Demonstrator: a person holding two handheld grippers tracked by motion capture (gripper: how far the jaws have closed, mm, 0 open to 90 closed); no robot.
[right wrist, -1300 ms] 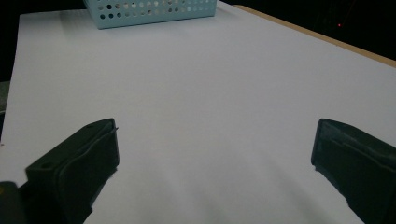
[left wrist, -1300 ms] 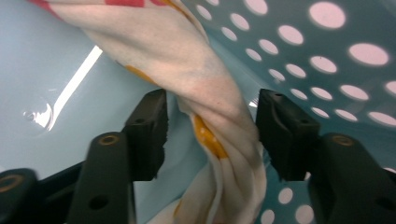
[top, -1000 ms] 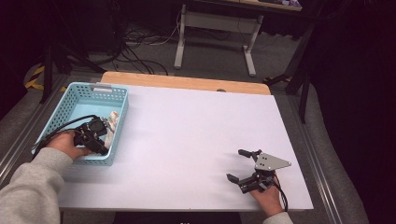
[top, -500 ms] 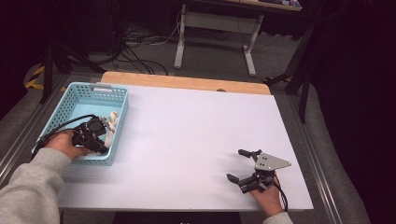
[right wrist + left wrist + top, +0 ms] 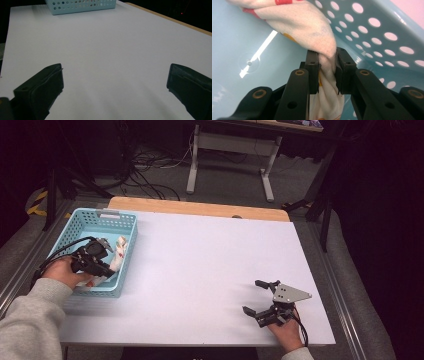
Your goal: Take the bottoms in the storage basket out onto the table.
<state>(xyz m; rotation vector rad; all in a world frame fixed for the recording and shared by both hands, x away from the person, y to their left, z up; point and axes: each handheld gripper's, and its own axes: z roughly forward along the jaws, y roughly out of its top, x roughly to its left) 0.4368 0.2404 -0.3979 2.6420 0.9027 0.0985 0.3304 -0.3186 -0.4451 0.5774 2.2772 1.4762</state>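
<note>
A white cloth (image 5: pixel 312 25) with red and orange print lies in the light blue perforated basket (image 5: pixel 100 215) at the table's left. My left gripper (image 5: pixel 327 57) reaches down into the basket (image 5: pixel 387 37), and its two black jaws are shut on a twisted fold of the cloth. In the high view the left gripper (image 5: pixel 107 266) sits by the basket's near right wall, with the cloth (image 5: pixel 120 247) just beyond it. My right gripper (image 5: pixel 251 296) rests low over the white table near the front right. In its own view the right gripper (image 5: pixel 115 77) stands wide open with nothing between the jaws.
The white tabletop (image 5: pixel 210 265) stretches between the two hands, with a wooden strip (image 5: pixel 200 209) along its far edge. The basket (image 5: pixel 82 6) shows at the far end in the right gripper view. Dark floor, cables and a desk frame (image 5: pixel 230 150) lie beyond the table.
The left hand has shifted only slightly inside the basket, by the cloth. The right gripper has stayed where it was, still open.
</note>
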